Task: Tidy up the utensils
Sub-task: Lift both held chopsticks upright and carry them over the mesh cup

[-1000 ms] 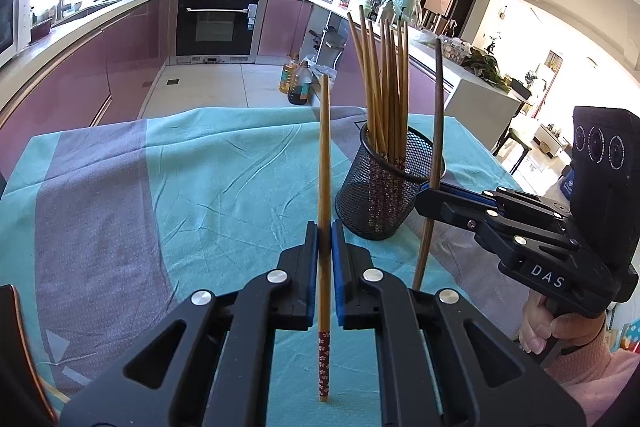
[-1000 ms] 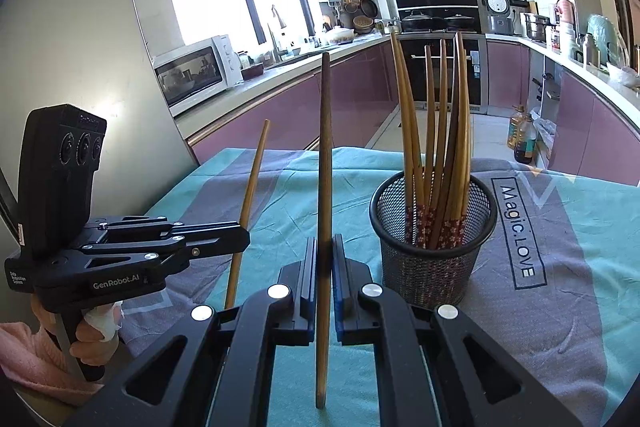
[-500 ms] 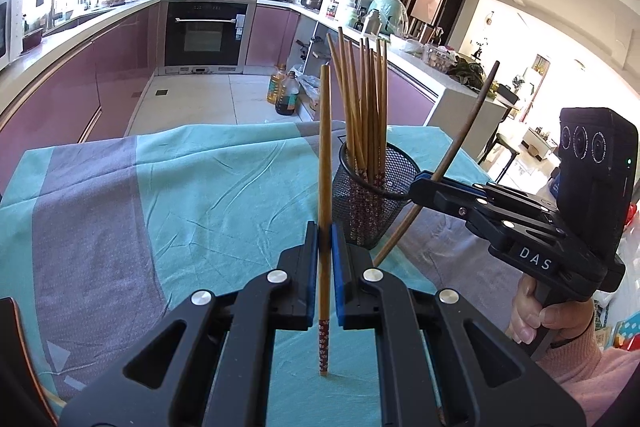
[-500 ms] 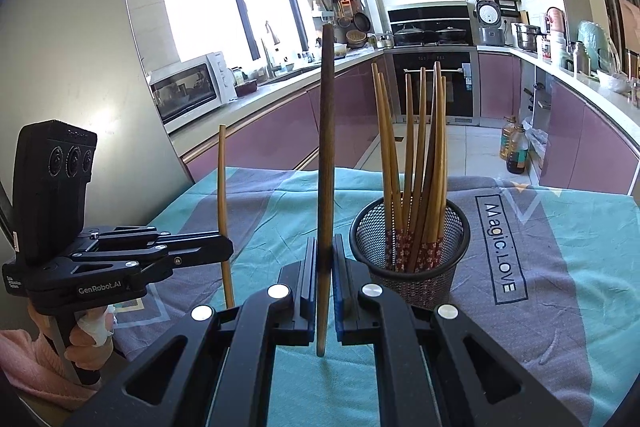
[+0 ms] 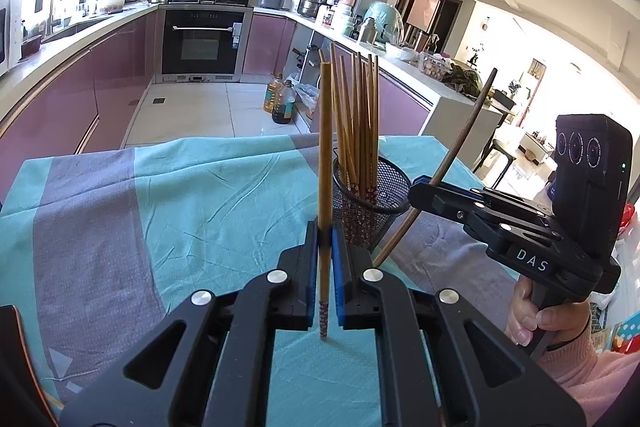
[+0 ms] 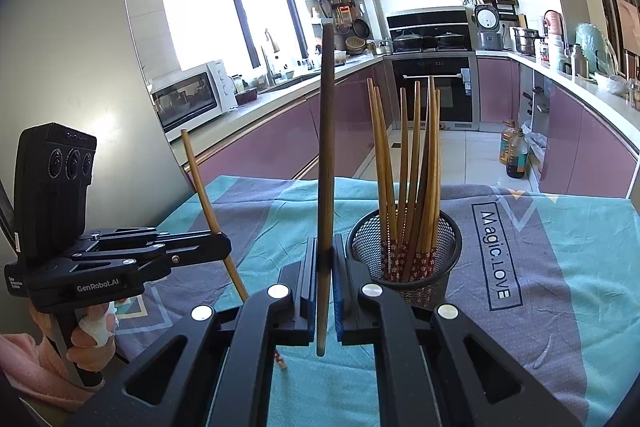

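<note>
The right tongs [image 5: 418, 189], squeezing a dark chopstick [image 5: 440, 171], have tipped it toward the mesh cup [image 5: 370, 203], while the left tongs [image 5: 325, 255] pinch a light chopstick [image 5: 325, 163], so both look ready to drop in.

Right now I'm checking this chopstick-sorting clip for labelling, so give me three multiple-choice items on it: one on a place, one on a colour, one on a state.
1. Where is the black wire-mesh holder?
A on the teal and grey tablecloth
B on the counter
C on the floor

2. What colour is the chopstick in the right gripper?
A red
B dark brown
C white

3. How is the left gripper?
A wide open
B shut on the light wooden chopstick
C shut on the holder

Answers: 1 A, the cloth lies under it. 2 B, the dark brown chopstick is darker than the bunch. 3 B, its fingers pinch the stick.
</note>
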`<state>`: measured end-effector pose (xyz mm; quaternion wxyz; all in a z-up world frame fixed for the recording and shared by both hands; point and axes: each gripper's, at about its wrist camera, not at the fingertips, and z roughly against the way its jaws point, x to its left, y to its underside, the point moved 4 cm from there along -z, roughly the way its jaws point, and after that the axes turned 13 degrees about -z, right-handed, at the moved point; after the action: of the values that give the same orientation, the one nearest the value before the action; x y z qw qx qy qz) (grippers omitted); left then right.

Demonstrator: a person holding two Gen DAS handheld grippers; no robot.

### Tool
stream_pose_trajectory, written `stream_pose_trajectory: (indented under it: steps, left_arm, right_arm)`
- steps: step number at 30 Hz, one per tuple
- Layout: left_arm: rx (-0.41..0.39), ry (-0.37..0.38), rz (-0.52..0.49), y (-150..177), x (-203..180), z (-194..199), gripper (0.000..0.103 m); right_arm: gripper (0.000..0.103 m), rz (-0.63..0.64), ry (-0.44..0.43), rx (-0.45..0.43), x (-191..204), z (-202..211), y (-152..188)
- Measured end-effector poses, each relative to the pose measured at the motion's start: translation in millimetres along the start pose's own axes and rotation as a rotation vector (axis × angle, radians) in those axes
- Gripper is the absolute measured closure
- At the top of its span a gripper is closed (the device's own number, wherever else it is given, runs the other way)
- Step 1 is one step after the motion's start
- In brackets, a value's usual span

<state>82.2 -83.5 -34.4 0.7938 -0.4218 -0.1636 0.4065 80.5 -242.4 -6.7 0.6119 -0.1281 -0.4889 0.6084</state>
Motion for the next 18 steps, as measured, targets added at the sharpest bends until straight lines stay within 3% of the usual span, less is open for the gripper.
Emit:
stream_pose_trajectory:
  steps: [18]
  left_arm:
    - [-0.022,-0.005,-0.01,-6.0,-3.2,4.0,0.096]
  right_arm:
    - [0.097,0.009,0.002,-0.024,0.6,8.4,-8.6]
